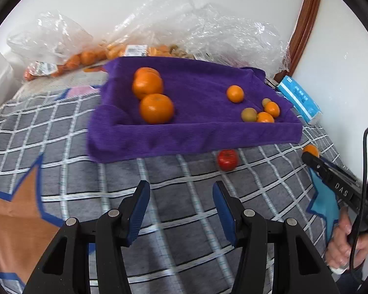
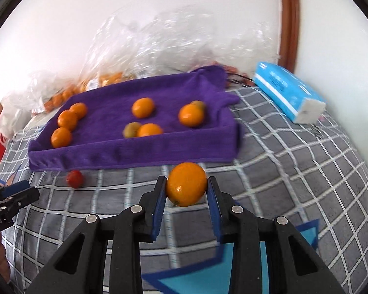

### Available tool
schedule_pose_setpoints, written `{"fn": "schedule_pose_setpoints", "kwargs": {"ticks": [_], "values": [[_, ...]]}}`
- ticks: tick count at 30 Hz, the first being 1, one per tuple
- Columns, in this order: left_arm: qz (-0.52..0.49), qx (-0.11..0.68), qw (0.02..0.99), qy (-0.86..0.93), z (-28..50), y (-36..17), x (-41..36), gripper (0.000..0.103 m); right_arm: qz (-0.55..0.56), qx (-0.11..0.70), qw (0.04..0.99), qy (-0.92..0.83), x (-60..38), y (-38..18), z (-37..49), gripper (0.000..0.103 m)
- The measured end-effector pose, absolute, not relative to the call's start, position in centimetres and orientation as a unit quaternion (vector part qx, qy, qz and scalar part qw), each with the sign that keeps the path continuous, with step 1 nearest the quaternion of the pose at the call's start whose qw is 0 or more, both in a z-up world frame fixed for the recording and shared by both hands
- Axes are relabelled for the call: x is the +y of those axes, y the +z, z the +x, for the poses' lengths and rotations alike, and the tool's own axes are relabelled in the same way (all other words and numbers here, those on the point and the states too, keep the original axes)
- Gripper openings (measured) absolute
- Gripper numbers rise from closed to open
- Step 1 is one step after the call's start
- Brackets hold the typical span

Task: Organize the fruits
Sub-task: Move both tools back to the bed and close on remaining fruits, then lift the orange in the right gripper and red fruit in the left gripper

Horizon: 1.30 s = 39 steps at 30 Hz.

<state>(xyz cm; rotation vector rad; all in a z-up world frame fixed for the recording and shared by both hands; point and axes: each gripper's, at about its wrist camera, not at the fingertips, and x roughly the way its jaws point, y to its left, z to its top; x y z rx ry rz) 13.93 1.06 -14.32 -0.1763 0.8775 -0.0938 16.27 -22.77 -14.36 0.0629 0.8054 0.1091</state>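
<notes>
Altogether, six oranges are counted inside the purple towel-lined tray (image 2: 135,149), taken here as the landmark: three large oranges (image 2: 61,137) are clustered at its left end, and three smaller ones (image 2: 142,107) are spread over its middle and right, where two greenish-brown round fruits (image 2: 132,129) are also seen among them. One red tomato (image 2: 74,178) is seen just in front of the tray's front wall, left of centre in the right wrist view. One further orange (image 2: 186,184) is held in front of the tray's right half, pressed between the blue pads of the right gripper (image 2: 187,188), whose jaws are closed firmly against its sides. The left gripper (image 1: 181,193) is held in front of the tray with its jaws partly apart and nothing between them; only the checked bedcover (image 1: 184,171) is seen through the gap.

Behind the tray, crumpled clear plastic bags (image 1: 208,24) are piled against the white wall, with more bagged oranges (image 1: 85,57) beneath them at the left. To the tray's right, one blue tissue pack (image 2: 287,93) is laid near a brown wooden frame (image 2: 290,19). No object is seen between the held orange and the tray.

The towel is plush and draped over the tray's raised edges; the cover is grey cloth with a white grid and star shapes; the fruits are smooth and round.
</notes>
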Motion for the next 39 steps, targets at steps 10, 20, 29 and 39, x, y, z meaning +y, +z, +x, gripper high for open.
{"fn": "schedule_pose_setpoints", "kwargs": {"ticks": [10, 20, 29, 39], "values": [[-0.093, 0.431, 0.896, -0.059, 16.1, -15.3, -3.1, 0.047, 0.077, 0.354, 0.931, 0.050, -24.5, -13.9, 15.3, 0.033], [-0.066, 0.419, 0.905, -0.030, 17.4, -15.5, -4.9, 0.023, 0.104, 0.362, 0.925, 0.045, -25.7, -14.3, 15.5, 0.033], [-0.157, 0.391, 0.905, -0.065, 16.9, -15.3, -2.5, 0.023, 0.106, 0.364, 0.924, 0.049, -25.7, -14.4, 15.7, 0.033], [-0.161, 0.377, 0.910, -0.068, 16.6, -14.9, -2.3, 0.023, 0.105, 0.364, 0.924, 0.050, -25.5, -14.6, 15.8, 0.033]]}}
